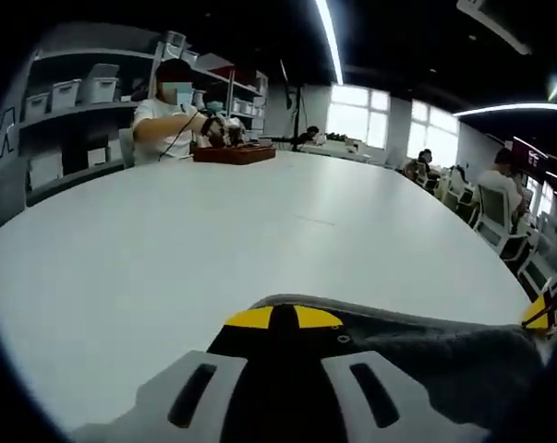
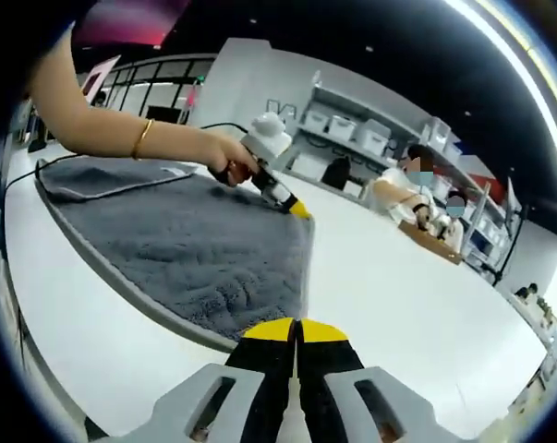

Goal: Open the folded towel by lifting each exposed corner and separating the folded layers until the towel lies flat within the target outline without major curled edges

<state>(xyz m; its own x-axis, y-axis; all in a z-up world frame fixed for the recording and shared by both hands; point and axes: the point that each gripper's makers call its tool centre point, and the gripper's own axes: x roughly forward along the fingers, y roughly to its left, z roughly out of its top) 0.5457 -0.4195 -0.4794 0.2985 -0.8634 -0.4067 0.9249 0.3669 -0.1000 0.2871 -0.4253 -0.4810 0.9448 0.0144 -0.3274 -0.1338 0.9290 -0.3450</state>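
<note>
Table (image 2: 417, 305), white and wide, carries the grey towel (image 2: 195, 249), which lies spread on it with one corner folded over at the far side near the person's forearm (image 2: 112, 129). At another far corner, the left gripper (image 2: 299, 210) has its yellow tips pressed together on the towel's edge. The right gripper (image 2: 296, 330) has its jaws pressed together at the near corner; I cannot tell if cloth is between them.

Both hand-held grippers pinched closed: left (image 1: 283, 318), right (image 2: 296, 330), bare forearm (image 2: 102, 129) outstretched.
</note>
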